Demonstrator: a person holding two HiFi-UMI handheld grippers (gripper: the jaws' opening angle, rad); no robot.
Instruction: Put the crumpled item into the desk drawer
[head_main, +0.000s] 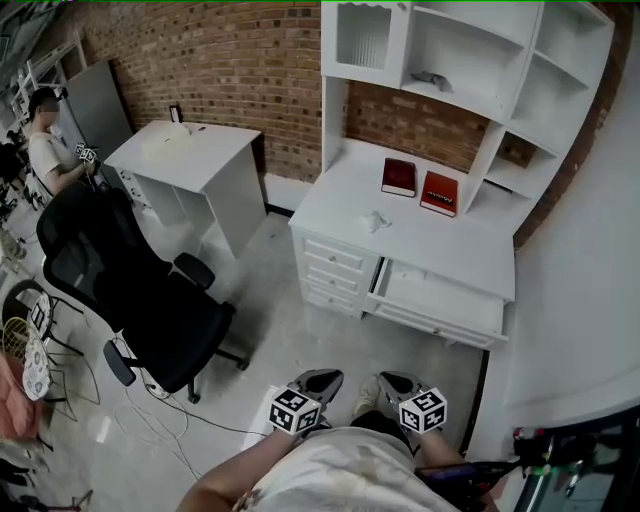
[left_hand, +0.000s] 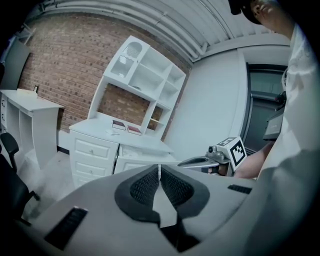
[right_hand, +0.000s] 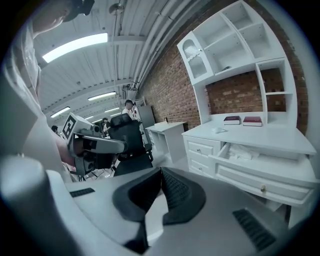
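White desk (head_main: 425, 250), drawer (head_main: 432, 321) open; brick wall (head_main: 220, 70) behind; left gripper (left_hand: 159, 172), right gripper (right_hand: 160, 175) closed, empty.

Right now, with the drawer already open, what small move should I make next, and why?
Probably step closer to the desk: the crumpled item lies on its top, the drawer stands open, and both the left tongs and the right tongs are shut, empty, and well short of it.

There are two red books (head_main: 399, 177), one crumpled white thing (head_main: 375, 219), one black chair (head_main: 130, 290), one open drawer (head_main: 440, 300), three shut drawers (head_main: 333, 272) and two white worktops (head_main: 440, 250).
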